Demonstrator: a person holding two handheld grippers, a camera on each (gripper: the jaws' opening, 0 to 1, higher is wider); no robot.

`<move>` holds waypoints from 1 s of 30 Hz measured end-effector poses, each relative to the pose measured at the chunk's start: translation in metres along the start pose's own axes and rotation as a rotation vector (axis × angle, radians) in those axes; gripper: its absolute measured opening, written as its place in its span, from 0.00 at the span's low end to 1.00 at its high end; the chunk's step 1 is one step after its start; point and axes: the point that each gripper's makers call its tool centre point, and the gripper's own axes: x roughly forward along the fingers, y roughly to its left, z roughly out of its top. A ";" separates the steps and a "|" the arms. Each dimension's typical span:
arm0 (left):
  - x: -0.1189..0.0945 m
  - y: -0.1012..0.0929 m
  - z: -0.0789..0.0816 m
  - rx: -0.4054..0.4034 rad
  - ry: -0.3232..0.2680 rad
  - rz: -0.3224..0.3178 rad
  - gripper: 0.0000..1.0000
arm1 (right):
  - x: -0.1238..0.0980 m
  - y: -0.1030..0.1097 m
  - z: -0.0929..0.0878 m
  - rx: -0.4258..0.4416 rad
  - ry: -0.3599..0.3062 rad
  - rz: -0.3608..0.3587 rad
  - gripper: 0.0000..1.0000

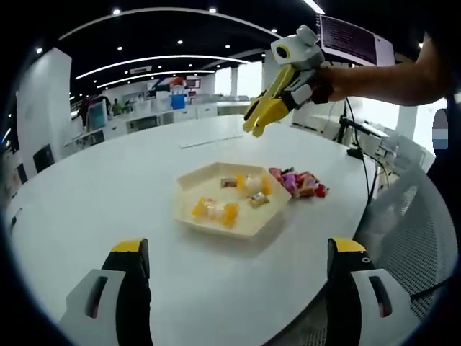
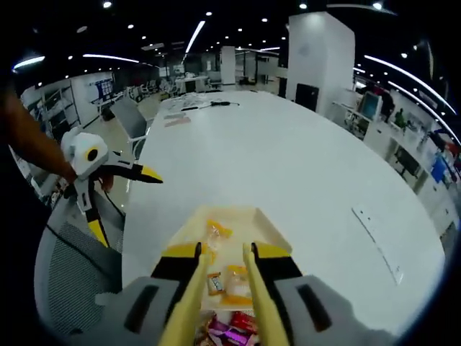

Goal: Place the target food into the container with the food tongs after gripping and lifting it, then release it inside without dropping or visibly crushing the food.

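A cream hexagonal tray (image 1: pixel 189 186) sits on the white table (image 1: pixel 101 194) and holds several orange and yellow wrapped candies (image 1: pixel 215 210). A pile of red and pink wrapped candies (image 1: pixel 299 184) lies on the table just right of it. My left gripper (image 1: pixel 238 246) stands wide open in front of the tray, with nothing between its jaws. Held by a hand, my right gripper (image 1: pixel 253 130) hangs in the air above the tray's far side. Its yellow tong arms (image 2: pixel 222 249) are slightly apart over the tray (image 2: pixel 270 229) and its candies (image 2: pixel 216 232), holding nothing. The left gripper (image 2: pixel 122 205) is at the left.
A grey mesh chair (image 1: pixel 410 216) stands at the table's edge beside the candy pile, also seen as the chair (image 2: pixel 72 267) under the left gripper. A cable and papers (image 2: pixel 205 105) lie at the table's far end. Office desks and a white pillar (image 2: pixel 320 50) lie beyond.
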 end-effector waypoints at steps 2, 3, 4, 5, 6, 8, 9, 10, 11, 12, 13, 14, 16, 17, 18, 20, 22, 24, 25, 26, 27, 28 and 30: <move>0.000 0.000 0.000 0.004 -0.002 0.000 1.00 | -0.004 -0.004 -0.001 -0.001 -0.008 -0.016 0.26; 0.000 0.000 0.000 0.003 -0.003 0.000 1.00 | -0.010 -0.006 -0.002 0.006 -0.017 -0.022 0.27; -0.001 0.000 0.000 0.005 -0.001 0.004 1.00 | -0.013 -0.007 -0.004 0.010 -0.018 -0.023 0.27; -0.001 0.000 0.000 0.005 -0.001 0.006 1.00 | -0.016 -0.009 -0.005 0.011 -0.020 -0.030 0.27; 0.000 0.001 0.000 0.004 -0.001 0.005 1.00 | -0.021 -0.012 -0.009 0.014 -0.020 -0.038 0.27; 0.000 0.001 -0.001 0.010 0.001 0.005 1.00 | -0.029 -0.015 -0.014 0.024 -0.023 -0.046 0.27; 0.000 0.001 -0.001 0.012 0.002 0.005 1.00 | -0.034 -0.016 -0.017 0.027 -0.027 -0.052 0.27; 0.000 0.001 -0.001 0.012 0.003 0.006 1.00 | -0.038 -0.016 -0.019 0.030 -0.029 -0.053 0.27; 0.000 0.001 -0.001 0.012 0.002 0.007 1.00 | -0.042 -0.016 -0.022 0.030 -0.031 -0.057 0.27; 0.000 0.001 -0.001 0.012 0.002 0.007 1.00 | -0.045 -0.017 -0.024 0.029 -0.033 -0.065 0.27; 0.000 0.001 -0.001 0.011 0.003 0.007 1.00 | -0.048 -0.017 -0.026 0.032 -0.033 -0.067 0.27; -0.001 0.000 0.000 0.009 0.002 0.006 1.00 | -0.052 -0.018 -0.030 0.035 -0.032 -0.073 0.27; 0.000 0.001 0.000 0.008 -0.001 0.008 1.00 | -0.060 -0.019 -0.036 0.042 -0.037 -0.085 0.27; -0.001 0.002 -0.001 0.005 0.000 0.009 1.00 | -0.063 -0.019 -0.037 0.047 -0.040 -0.089 0.27; -0.001 0.003 -0.001 0.002 0.002 0.014 1.00 | -0.067 -0.020 -0.040 0.052 -0.046 -0.097 0.27; -0.002 0.004 0.001 0.002 -0.009 0.021 1.00 | -0.074 -0.020 -0.045 0.060 -0.058 -0.110 0.27; -0.001 0.002 0.000 -0.002 -0.008 0.015 1.00 | -0.079 -0.020 -0.049 0.063 -0.067 -0.121 0.27; -0.001 0.001 -0.001 0.003 -0.003 0.010 1.00 | -0.085 -0.020 -0.055 0.068 -0.072 -0.133 0.28; -0.001 0.001 -0.001 0.002 -0.002 0.006 1.00 | -0.089 -0.020 -0.059 0.071 -0.075 -0.142 0.28; -0.001 0.000 -0.001 0.000 -0.002 0.003 1.00 | -0.090 -0.020 -0.060 0.071 -0.078 -0.146 0.28; -0.001 -0.001 -0.001 -0.002 -0.005 -0.003 1.00 | -0.094 -0.020 -0.064 0.076 -0.083 -0.152 0.28; -0.001 -0.002 -0.001 -0.003 -0.005 -0.007 1.00 | -0.097 -0.020 -0.066 0.078 -0.084 -0.158 0.28; -0.001 -0.003 -0.001 -0.006 -0.008 -0.013 1.00 | -0.104 -0.021 -0.072 0.080 -0.087 -0.174 0.28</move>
